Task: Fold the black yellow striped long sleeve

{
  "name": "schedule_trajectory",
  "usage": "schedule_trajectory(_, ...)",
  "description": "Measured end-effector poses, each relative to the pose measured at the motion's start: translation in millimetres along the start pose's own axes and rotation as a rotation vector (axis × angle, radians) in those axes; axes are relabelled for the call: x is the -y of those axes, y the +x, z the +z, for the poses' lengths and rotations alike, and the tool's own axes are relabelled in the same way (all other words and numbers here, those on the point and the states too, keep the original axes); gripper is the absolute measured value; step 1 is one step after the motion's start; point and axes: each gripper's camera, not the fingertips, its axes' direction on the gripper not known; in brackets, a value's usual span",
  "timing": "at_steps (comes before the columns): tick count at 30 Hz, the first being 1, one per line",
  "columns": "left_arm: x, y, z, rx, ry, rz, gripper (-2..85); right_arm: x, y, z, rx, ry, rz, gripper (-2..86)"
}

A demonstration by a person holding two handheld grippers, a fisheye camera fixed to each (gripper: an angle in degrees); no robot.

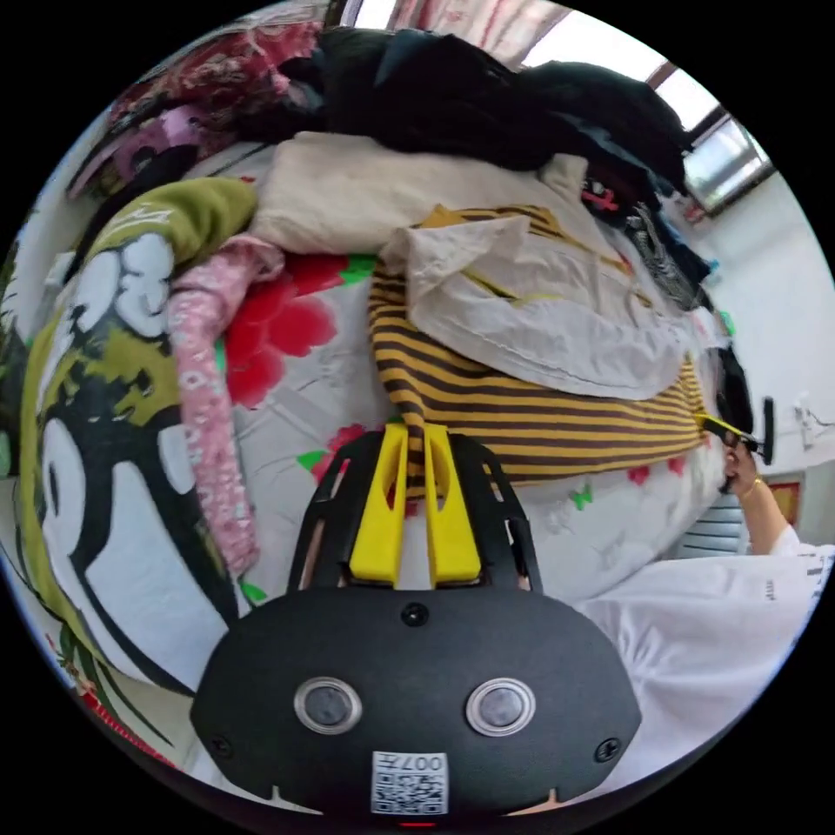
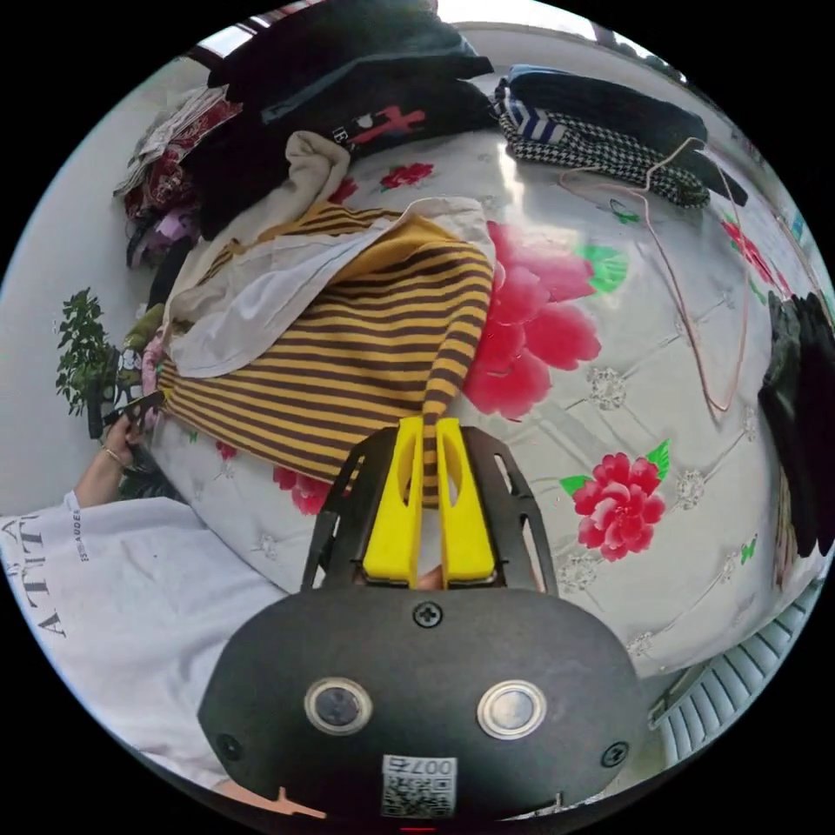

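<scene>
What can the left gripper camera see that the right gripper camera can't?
The left gripper view has a big green, black and white printed cloth and a pink patterned garment lying beside it.

The right gripper view has a leafy green plant, a checked black-and-white garment and a thin pink cord on the flowered sheet.

Both have the striped shirt with a white cloth on top, dark clothes piled behind, and a yellow-jawed gripper, left gripper and right gripper, pinching a corner of that shirt.

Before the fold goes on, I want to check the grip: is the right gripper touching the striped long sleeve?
Touching. In the right gripper view, the right gripper has both yellow jaws closed on a corner of the striped long sleeve.
</scene>
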Motion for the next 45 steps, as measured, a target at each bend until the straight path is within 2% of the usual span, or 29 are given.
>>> schedule_trajectory(3,-3,19,0,0.011,-0.126,0.037,0.8,-21,0,-27,-0.071,0.059,0.001,2.3)
schedule_trajectory(7,-63,39,-1,-0.141,-0.195,-0.001,1.7,-65,11,-42,-0.022,0.033,0.082,3.2)
schedule_trajectory(10,-106,50,-1,-0.178,-0.215,-0.016,5.5,-92,6,-49,-0.029,0.017,0.096,6.6)
schedule_trajectory(12,-117,57,-7,-0.125,-0.222,0.018,7.7,-97,-23,-63,-0.060,0.084,-0.015,9.1)
schedule_trajectory(14,-115,70,-22,-0.041,-0.165,0.115,8.8,-92,-57,-69,-0.095,0.152,-0.146,10.1)
schedule_trajectory(16,-103,103,-41,0.060,-0.021,0.362,9.7,-80,-93,-65,-0.109,0.160,-0.291,10.7)
schedule_trajectory(17,-100,112,-43,0.083,0.020,0.426,10.0,-70,-116,-55,-0.118,0.137,-0.387,10.7)
schedule_trajectory(19,-88,150,-36,0.117,0.114,0.684,10.9,-55,-148,-32,-0.137,0.072,-0.519,10.4)
schedule_trajectory(23,-74,190,10,0.268,0.031,0.993,7.1,-32,-194,23,-0.244,-0.091,-0.707,6.6)
schedule_trajectory(24,-72,196,21,0.336,0.028,1.056,3.1,-25,-196,26,-0.275,-0.090,-0.723,4.9)
schedule_trajectory(26,-62,195,28,0.327,0.023,1.090,1.1,-10,-191,14,-0.251,-0.050,-0.675,2.8)
schedule_trajectory(29,-8,161,16,0.074,-0.004,0.794,-0.1,19,-163,-19,-0.082,0.043,-0.499,1.4)
schedule_trajectory(31,31,102,8,-0.164,0.045,0.343,-0.7,29,-137,-34,0.002,0.144,-0.342,1.2)
schedule_trajectory(32,36,87,10,-0.200,0.058,0.222,-0.7,31,-117,-39,0.003,0.204,-0.208,1.5)
schedule_trajectory(33,38,59,13,-0.209,0.085,-0.003,-0.8,28,-98,-40,0.021,0.235,-0.110,2.1)
schedule_trajectory(34,35,41,15,-0.217,0.109,-0.122,-0.8,24,-89,-39,0.042,0.240,-0.070,2.6)
schedule_trajectory(38,17,27,7,-0.217,0.149,-0.167,-0.7,-41,-34,-43,0.193,0.305,0.131,5.9)
schedule_trajectory(45,-60,39,-1,-0.139,0.117,-0.166,2.3,-230,47,-56,0.154,0.451,0.589,10.8)
